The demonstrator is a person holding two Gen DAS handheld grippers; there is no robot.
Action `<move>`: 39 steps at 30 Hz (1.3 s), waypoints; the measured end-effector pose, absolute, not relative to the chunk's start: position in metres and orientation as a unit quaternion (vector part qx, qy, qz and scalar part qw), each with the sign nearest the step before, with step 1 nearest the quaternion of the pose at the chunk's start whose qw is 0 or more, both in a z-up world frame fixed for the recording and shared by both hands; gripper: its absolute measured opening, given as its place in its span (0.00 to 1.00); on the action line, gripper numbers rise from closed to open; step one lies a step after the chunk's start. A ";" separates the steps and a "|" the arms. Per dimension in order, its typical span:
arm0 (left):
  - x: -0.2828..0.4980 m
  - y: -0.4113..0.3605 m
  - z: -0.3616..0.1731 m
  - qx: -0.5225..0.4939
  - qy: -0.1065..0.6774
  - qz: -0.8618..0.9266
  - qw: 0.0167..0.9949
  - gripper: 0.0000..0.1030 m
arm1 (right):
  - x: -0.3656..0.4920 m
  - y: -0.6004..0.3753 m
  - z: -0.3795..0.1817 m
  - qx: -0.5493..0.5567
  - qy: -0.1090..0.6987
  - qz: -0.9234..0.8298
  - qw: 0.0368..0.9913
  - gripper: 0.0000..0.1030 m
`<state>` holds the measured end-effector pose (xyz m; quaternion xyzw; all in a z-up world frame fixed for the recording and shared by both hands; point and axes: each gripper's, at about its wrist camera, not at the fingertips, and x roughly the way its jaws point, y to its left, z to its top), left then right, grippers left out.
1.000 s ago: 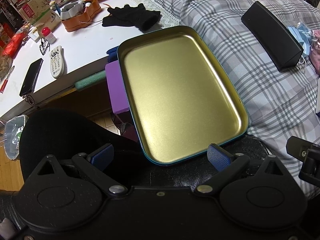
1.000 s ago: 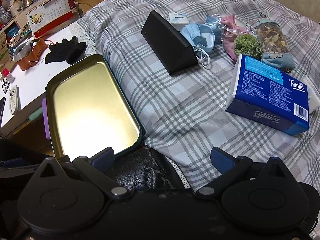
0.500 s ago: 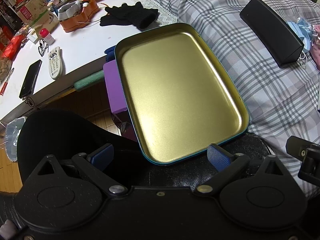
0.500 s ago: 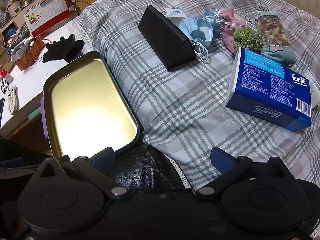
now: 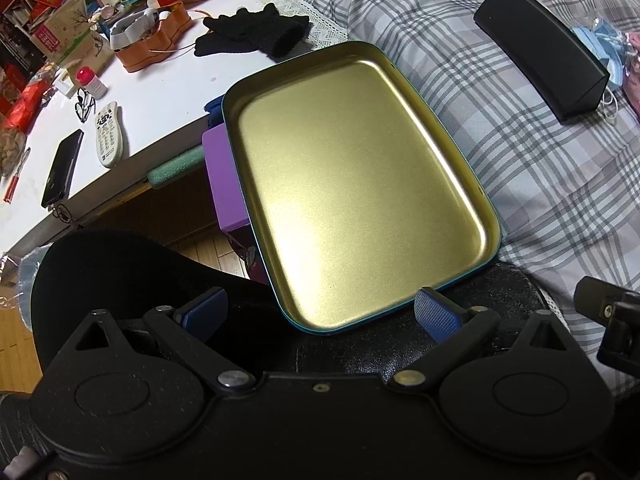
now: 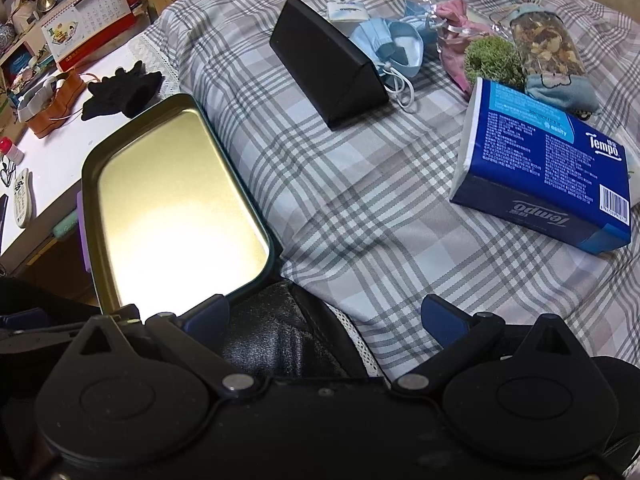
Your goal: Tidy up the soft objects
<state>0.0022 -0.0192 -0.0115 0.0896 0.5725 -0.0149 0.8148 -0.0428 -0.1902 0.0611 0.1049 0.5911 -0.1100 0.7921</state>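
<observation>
Two claws, left (image 5: 320, 314) and right (image 6: 324, 316), gape wide, holding nothing. Soft items — blue face masks (image 6: 394, 46), pink pouch (image 6: 454, 36) — lie far right on the bed (image 6: 360, 200), nearer the right claw; empty tin tray (image 6: 92, 168) sits near left.

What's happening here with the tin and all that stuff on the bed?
A person holds a two-finger gripper in each hand, both open and holding nothing. The left gripper hangs near an empty gold tin tray at the edge of a plaid bedspread. The right gripper faces the soft things farther off: blue face masks, a pink pouch, a green fuzzy ball and a Tempo tissue pack. Nothing has gone into the tray yet.
</observation>
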 end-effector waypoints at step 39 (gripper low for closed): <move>0.029 -0.151 0.045 0.155 0.473 -0.173 0.850 0.92 | -0.090 -0.387 0.129 0.240 0.398 -0.321 0.825 0.99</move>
